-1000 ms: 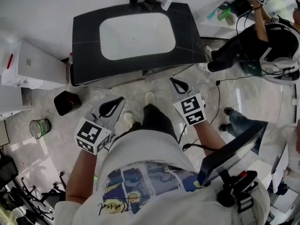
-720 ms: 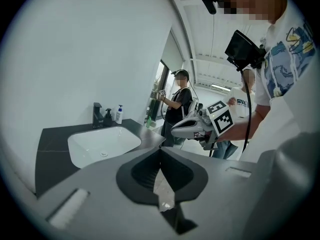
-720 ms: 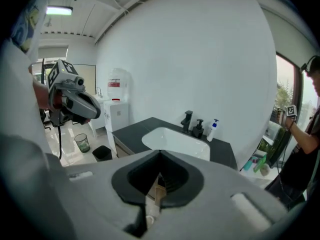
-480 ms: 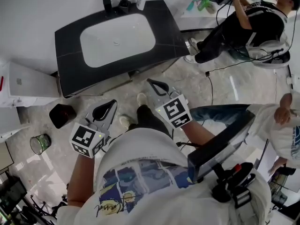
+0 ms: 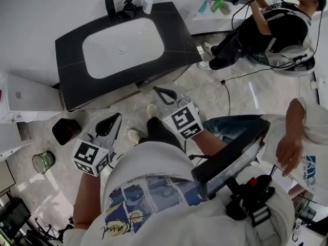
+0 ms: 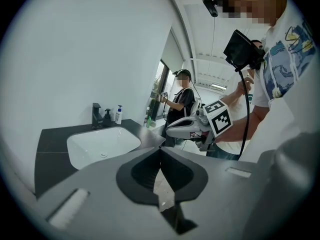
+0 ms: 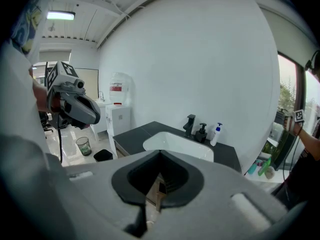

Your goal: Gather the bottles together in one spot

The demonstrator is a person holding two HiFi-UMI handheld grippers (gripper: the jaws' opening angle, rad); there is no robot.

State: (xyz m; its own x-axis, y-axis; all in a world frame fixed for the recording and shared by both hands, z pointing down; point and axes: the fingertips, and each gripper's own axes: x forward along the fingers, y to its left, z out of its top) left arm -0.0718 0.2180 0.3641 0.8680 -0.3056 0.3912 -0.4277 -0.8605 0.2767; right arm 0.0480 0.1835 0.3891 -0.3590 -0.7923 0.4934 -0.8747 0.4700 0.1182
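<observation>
A white bottle with a blue pump (image 5: 148, 1) stands at the back edge of the dark sink counter (image 5: 177, 40), next to a black dispenser (image 5: 128, 6) and the black tap (image 5: 110, 6). The right gripper view shows that bottle (image 7: 216, 134) and dispenser (image 7: 201, 132) far ahead. Green bottles (image 5: 218, 5) sit on a white ledge right of the counter. Both grippers hang over the floor, well short of the counter and apart from every bottle. My left gripper (image 5: 117, 116) is shut and empty. My right gripper (image 5: 156, 89) is shut and empty too.
A white basin (image 5: 123, 47) fills the counter's middle. A white cabinet (image 5: 28, 94), a black bin (image 5: 65, 130) and a clear waste bin (image 5: 43, 162) stand at the left. One person sits at the right (image 5: 266, 35) with cables on the floor; another stands close at the lower right (image 5: 302, 137).
The head view has swung, so the sink counter now lies further left and tilted. Both grippers drifted left in the picture and stayed shut. A second person has come into view at the right.
</observation>
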